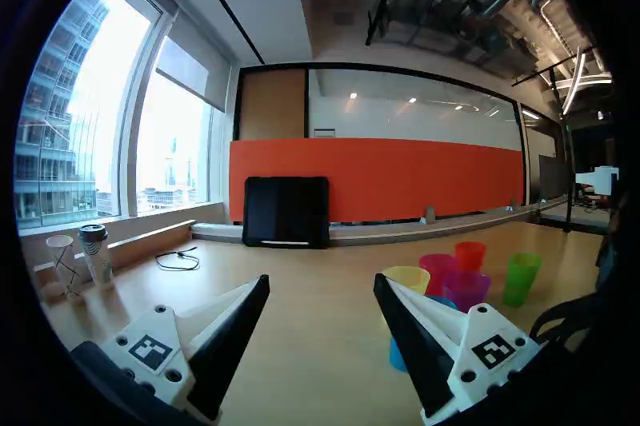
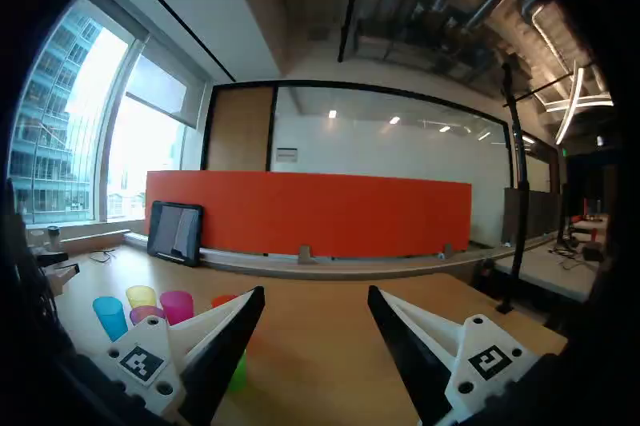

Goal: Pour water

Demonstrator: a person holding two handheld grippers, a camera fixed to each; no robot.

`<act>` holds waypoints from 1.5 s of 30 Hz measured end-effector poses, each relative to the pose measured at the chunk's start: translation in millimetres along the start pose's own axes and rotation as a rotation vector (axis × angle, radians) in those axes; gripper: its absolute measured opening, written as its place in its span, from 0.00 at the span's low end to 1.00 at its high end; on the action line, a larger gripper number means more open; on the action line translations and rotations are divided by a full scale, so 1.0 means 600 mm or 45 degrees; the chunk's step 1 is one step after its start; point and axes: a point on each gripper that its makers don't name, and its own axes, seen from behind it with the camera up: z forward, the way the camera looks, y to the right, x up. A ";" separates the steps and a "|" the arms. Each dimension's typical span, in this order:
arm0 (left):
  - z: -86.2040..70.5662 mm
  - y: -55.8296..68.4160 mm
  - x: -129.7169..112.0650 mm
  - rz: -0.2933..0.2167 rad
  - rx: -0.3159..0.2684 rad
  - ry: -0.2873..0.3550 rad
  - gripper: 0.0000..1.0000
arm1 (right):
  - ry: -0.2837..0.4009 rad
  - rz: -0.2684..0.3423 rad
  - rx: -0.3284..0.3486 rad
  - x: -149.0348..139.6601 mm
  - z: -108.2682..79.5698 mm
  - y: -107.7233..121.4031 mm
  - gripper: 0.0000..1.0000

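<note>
Black-and-white fingers [image 1: 232,330] of the left gripper [image 1: 320,282] spread wide across the bottom of the left gripper view, grasping nothing, with bare light wooden table [image 1: 320,370] between them. Likewise the right gripper [image 2: 316,294] at the bottom of the right gripper view: fingers parted, nothing held.

Task things, a huddle of small cups, right of centre in the left gripper view:
- yellow plastic cup [image 1: 406,276] just past the right-hand fingertip
- blue plastic cup [image 1: 395,356] partly hidden behind that finger
- pink plastic cup [image 1: 437,264]
- red plastic cup [image 1: 470,254]
- translucent purple plastic cup [image 1: 466,288]
- green plastic cup [image 1: 522,278] at the right end

Same huddle at lower left of the right gripper view. Impossible to tell which cup holds water.

At far left of the left gripper view, by the window: lidded paper coffee cup [image 1: 96,254] beside a clear plastic tumbler [image 1: 62,262]. At centre, black tablet [image 1: 286,212] leaning on an orange partition [image 1: 400,178].

Likely risks:
- Cups packed close together, so a wide-open finger reaching for one could easily topple a neighbour.
- Thin, light plastic liable to buckle or slip under a hard squeeze, spilling the water.
- Blue cup half hidden, so easily nudged unseen.
</note>
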 end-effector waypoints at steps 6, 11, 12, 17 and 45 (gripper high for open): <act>0.003 -0.001 -0.005 0.001 0.001 -0.017 0.97 | 0.005 -0.004 0.000 0.005 -0.002 0.002 1.00; 0.004 -0.001 -0.005 0.002 -0.001 -0.017 0.97 | 0.008 -0.002 0.000 0.008 -0.003 0.004 1.00; 0.004 -0.001 -0.005 0.002 -0.002 -0.017 0.97 | 0.009 -0.001 0.000 0.008 -0.004 0.004 1.00; 0.004 0.000 -0.005 0.003 -0.003 -0.018 0.97 | 0.010 0.002 0.001 0.006 -0.006 0.004 1.00; 0.003 -0.002 -0.006 0.004 -0.003 -0.020 0.97 | 0.081 0.005 0.058 -0.028 0.015 0.018 1.00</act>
